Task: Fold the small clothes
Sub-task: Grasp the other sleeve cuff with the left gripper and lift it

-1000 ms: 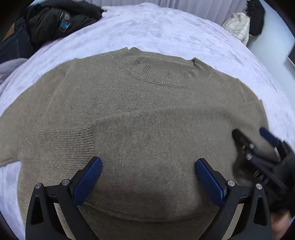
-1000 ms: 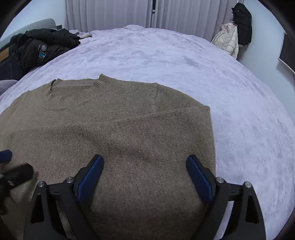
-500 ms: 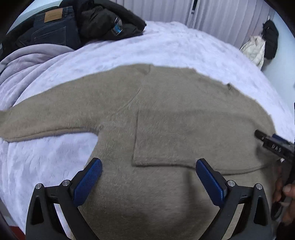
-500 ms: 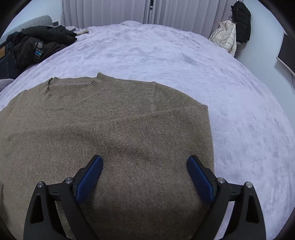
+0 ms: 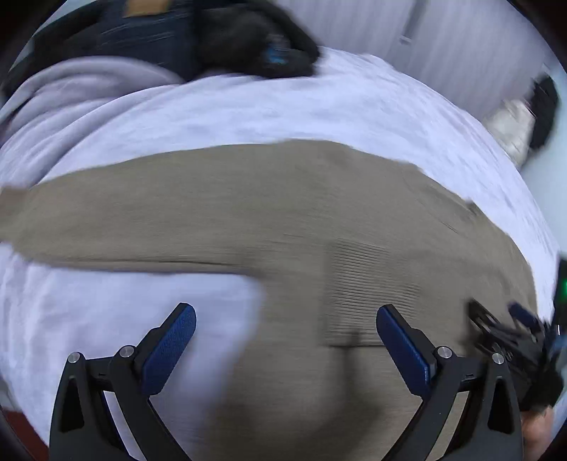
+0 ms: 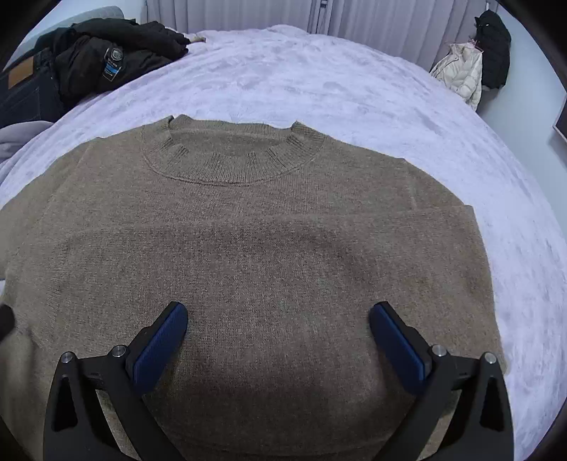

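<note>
An olive-brown knit sweater (image 6: pixel 269 255) lies flat on the lavender bed (image 6: pixel 354 81), collar away from me. Its right sleeve is folded across the chest. In the blurred left wrist view the sweater (image 5: pixel 319 227) shows its left sleeve (image 5: pixel 106 227) stretched out flat to the left. My left gripper (image 5: pixel 285 340) is open and empty above the sweater's left side near the armpit. My right gripper (image 6: pixel 278 337) is open and empty above the sweater's lower body. The right gripper also shows at the left wrist view's right edge (image 5: pixel 510 326).
A pile of dark jackets and jeans (image 6: pixel 81 67) lies at the bed's far left, beside a grey blanket (image 5: pixel 71 92). Pale curtains (image 6: pixel 319 14) hang behind the bed. A white and a black coat (image 6: pixel 475 60) hang at the far right wall.
My left gripper has swung left, from the sweater's middle to its left side, bringing the outstretched left sleeve into view. My right gripper has shifted left to centre on the sweater. Both stay open.
</note>
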Available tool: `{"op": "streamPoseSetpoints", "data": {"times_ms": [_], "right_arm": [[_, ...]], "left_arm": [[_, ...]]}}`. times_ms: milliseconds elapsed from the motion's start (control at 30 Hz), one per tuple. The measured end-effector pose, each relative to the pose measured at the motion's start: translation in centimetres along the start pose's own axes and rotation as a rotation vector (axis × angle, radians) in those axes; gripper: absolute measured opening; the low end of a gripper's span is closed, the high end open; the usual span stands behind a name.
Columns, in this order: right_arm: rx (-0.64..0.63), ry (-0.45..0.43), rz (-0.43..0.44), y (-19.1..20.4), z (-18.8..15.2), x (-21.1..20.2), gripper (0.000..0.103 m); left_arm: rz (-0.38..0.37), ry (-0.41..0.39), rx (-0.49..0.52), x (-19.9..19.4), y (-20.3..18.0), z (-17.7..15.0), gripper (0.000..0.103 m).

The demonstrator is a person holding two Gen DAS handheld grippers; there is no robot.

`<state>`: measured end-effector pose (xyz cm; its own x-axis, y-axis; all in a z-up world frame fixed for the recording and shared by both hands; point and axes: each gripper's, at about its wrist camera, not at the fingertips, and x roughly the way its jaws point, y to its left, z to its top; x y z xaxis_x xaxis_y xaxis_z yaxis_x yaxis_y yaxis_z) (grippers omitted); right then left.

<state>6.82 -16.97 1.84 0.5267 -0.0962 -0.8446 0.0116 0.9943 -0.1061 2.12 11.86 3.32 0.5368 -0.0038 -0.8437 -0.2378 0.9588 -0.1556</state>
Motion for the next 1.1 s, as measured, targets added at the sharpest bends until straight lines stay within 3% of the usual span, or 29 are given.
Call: {"op": "streamPoseSetpoints", "data": {"times_ms": [100, 167, 300, 433, 533, 567, 600, 633, 667, 867, 1000, 1100], "right_arm": [[-0.034, -0.075, -0.053, 1.2, -1.3, -0.4, 0.103], [-0.045, -0.077, -0.066, 1.5, -1.4, -0.3, 0.103], [-0.018, -0.066, -0.024, 0.9, -1.1, 0.1, 0.103], [-0.02, -0.069, -0.028, 0.9, -1.2, 0.2, 0.103], [-0.02, -0.073, -0.033, 1.1, -1.3, 0.2, 0.103], [-0.02, -0.073, -0.033, 1.1, -1.3, 0.2, 0.103], [-0.021, -0.073, -0.034, 1.1, -1.3, 0.2, 0.103], [-0.021, -0.072, -0.033, 1.1, -1.3, 0.2, 0.103], [-0.02, -0.072, -0.033, 1.1, -1.3, 0.2, 0.103], [-0.031, -0.049, -0.052, 1.3, -0.8, -1.1, 0.103], [-0.088, -0.12, -0.051, 3.7, -0.3, -4.3, 0.103], [-0.158, -0.097, -0.038, 7.3, 1.5, -4.2, 0.103]], "left_arm": [[0.135, 0.002, -0.232, 0.5, 10.1, 0.8, 0.102], [0.138, 0.001, -0.387, 0.8, 16.2, 1.1, 0.102], [-0.001, -0.084, -0.606, 0.6, 25.9, 2.5, 0.102], [-0.157, -0.119, -0.736, 2.1, 30.9, 4.1, 0.102], [-0.176, -0.144, -0.723, 2.5, 31.3, 5.6, 0.102], [-0.174, -0.152, -0.707, 2.4, 31.3, 5.8, 0.09], [-0.171, -0.172, -0.686, 2.1, 31.0, 5.8, 0.07], [-0.183, -0.174, -0.662, 2.0, 30.8, 5.9, 0.019], [-0.209, -0.148, -0.652, 2.5, 30.8, 5.9, 0.007], [-0.196, -0.201, -0.655, 0.6, 31.3, 5.3, 0.007], [-0.139, -0.245, -0.565, -1.3, 28.8, 6.5, 0.007], [-0.069, -0.274, -0.457, -2.8, 25.6, 7.1, 0.007]]}}
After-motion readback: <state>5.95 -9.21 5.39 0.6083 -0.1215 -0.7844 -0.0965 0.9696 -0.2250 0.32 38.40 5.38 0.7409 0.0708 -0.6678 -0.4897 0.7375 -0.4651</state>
